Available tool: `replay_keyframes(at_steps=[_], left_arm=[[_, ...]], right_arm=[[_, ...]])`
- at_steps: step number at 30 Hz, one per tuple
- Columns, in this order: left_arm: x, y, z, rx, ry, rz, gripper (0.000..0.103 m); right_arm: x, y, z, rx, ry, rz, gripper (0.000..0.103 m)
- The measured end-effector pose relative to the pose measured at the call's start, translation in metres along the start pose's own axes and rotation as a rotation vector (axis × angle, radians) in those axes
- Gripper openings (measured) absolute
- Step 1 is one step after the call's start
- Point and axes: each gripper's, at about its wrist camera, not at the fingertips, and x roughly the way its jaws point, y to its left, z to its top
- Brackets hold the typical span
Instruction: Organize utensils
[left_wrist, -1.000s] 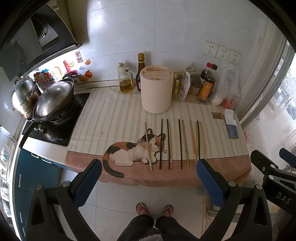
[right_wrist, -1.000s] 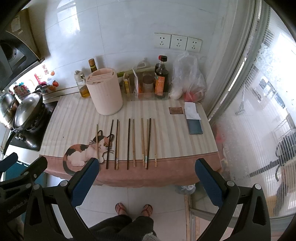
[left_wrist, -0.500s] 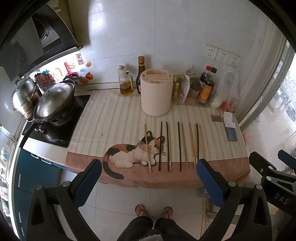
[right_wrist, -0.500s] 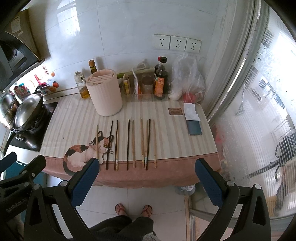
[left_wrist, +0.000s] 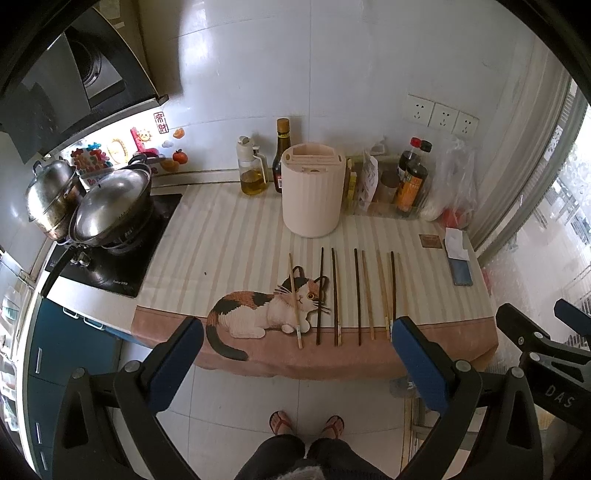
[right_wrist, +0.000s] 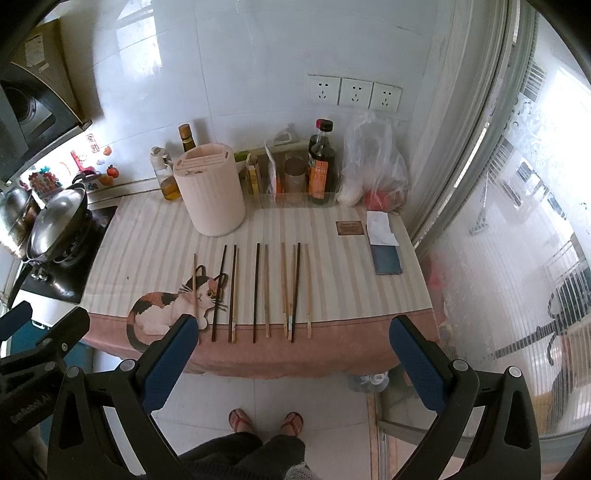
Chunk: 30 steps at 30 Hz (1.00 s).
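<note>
**Chopsticks laid out near the counter's front edge, both grippers held back and empty**

A row of chopsticks (left_wrist: 357, 295) is seen lying side by side on the striped cloth (left_wrist: 221, 236), dark and pale sticks mixed, their near tips reaching the pink border close to the counter's front edge. The leftmost pale stick (left_wrist: 294, 300) is laid across the printed cat (left_wrist: 258, 314). Behind the row, well clear of the far tips, the cream utensil holder (left_wrist: 312, 192) is stood upright, with bottles (left_wrist: 282, 155) and a plastic bag (right_wrist: 373, 162) ranged along the wall. To the left the cloth is bordered by the stove with a lidded wok (left_wrist: 110, 206); to the right a phone (right_wrist: 386, 258) and a slip of paper are placed near the cloth's edge, beside the window. A wide strip of bare cloth is left open between holder and stove.

The left gripper (left_wrist: 295, 362) and the right gripper (right_wrist: 291, 354) are held above the floor in front of the counter, jaws spread wide, nothing between them. The person's sandalled feet (right_wrist: 266, 421) are seen below.

Compared with a second ago, the counter is shown slightly farther off in both views; the chopsticks are left unmoved.
</note>
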Motion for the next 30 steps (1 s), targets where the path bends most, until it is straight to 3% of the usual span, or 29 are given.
replay_keyframes(at_steps=[30], left_arm=[[-0.0021, -0.0012, 0.0026, 0.006, -0.008, -0.001, 0.103]], right_arm=[[-0.0063, -0.0017, 0.0014, 0.005, -0.016, 0.003, 0.103]])
